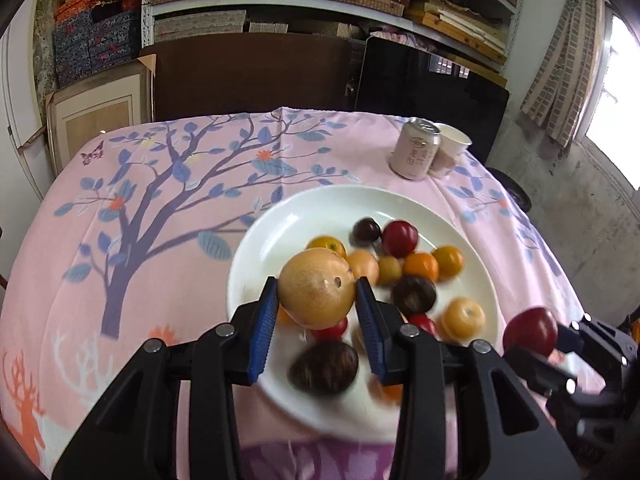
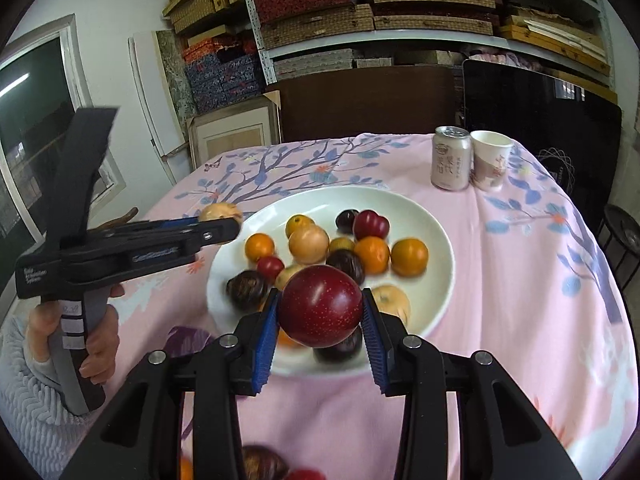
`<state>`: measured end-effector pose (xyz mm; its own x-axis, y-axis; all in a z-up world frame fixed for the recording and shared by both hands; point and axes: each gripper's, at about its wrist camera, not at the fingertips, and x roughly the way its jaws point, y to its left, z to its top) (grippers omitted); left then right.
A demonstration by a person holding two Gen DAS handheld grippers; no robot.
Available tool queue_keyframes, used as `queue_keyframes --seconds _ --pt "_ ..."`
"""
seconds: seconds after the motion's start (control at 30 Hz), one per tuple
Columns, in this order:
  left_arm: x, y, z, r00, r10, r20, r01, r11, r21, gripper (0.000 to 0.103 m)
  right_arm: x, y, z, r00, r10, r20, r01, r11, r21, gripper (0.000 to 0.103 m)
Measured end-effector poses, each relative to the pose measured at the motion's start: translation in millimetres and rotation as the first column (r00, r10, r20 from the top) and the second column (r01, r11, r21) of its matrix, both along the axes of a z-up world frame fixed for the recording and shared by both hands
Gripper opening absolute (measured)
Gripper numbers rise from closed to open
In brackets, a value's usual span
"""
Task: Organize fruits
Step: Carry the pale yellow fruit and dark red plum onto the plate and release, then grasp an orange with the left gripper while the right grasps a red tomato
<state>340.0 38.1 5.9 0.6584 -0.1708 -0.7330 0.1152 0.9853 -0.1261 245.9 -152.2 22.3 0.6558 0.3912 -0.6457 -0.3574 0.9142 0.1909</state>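
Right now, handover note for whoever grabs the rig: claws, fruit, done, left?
Left claw: shut on a tan round pear-like fruit, lifted above the plate.
Right claw: shut on a dark red round plum, also off the plate.
White round plate on the pink tree-print tablecloth holds the remaining orange, red and dark fruits.
Done: two fruits picked.
Left: place both, then sort the rest; destination not visible.
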Motion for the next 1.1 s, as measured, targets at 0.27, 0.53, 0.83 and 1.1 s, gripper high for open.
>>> queue_keyframes --seconds 0.27,0.53,0.83,1.1 --pt "58.4 3.6 -35.7 0.996 0.034 -0.081 -0.039 0.998 -0.059 0.055 20.1 -15.7 -16.4 0.997 -0.064 0.038 0.061 0.996 0.071 0.058" --pt "3.7 22.7 -11.5 0.997 0.076 -0.017 -0.077 0.992 -0.101 0.079 -18.5 -33.2 17.7 0.978 -0.099 0.184 0.069 0.984 0.161 0.080" --pt "-147.6 43.4 -30.9 0.990 0.143 0.020 -0.141 0.987 -0.072 0.090 -85.9 -67.2 -16.7 0.974 -0.199 0.107 0.175 0.964 0.202 0.092" --pt "-242.4 8.5 -43.8 0.993 0.009 0.114 -0.013 0.999 0.037 0.099 -102.5 -88.7 -34.9 0.963 -0.269 0.034 0.252 0.935 0.249 0.098"
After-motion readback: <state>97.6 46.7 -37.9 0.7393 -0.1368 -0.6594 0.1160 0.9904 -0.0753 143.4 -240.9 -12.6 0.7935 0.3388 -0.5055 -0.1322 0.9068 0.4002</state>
